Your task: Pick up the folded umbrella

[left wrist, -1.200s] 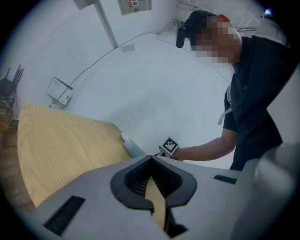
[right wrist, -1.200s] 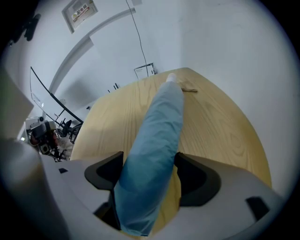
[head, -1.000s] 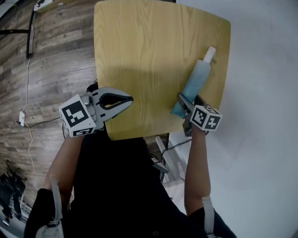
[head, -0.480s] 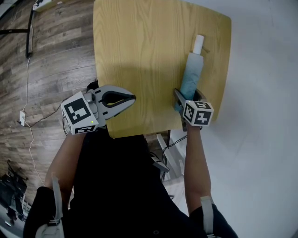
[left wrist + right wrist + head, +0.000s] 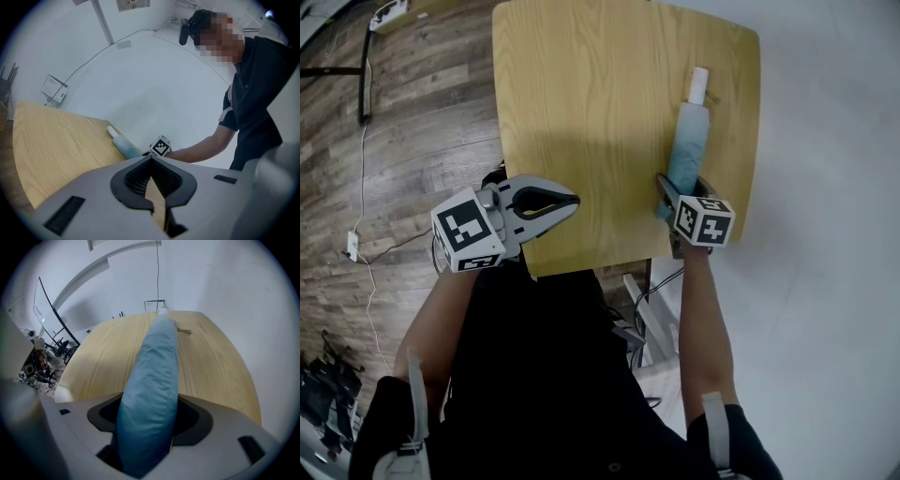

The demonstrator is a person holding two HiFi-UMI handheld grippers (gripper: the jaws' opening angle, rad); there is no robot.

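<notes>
The folded umbrella (image 5: 686, 150), light blue with a white handle (image 5: 700, 82) at its far end, lies along the right side of the wooden table (image 5: 581, 94). My right gripper (image 5: 675, 195) points steeply down over its near end. In the right gripper view the umbrella (image 5: 154, 376) runs between the jaws of that gripper (image 5: 150, 404), which have just been closing; dark gaps still show beside the fabric. My left gripper (image 5: 571, 200) hovers at the table's near left edge, shut and holding nothing. In the left gripper view its tips (image 5: 151, 159) meet, and the umbrella (image 5: 125, 146) lies beyond them.
Dark wood floor with cables (image 5: 358, 150) and a power strip (image 5: 389, 11) lies left of the table. White floor (image 5: 825, 234) is on the right. A metal frame (image 5: 642, 319) shows under the near table edge.
The umbrella's far end has swung left, so it now lies nearly straight away from me. My right gripper has rolled with it. The left gripper has barely moved.
</notes>
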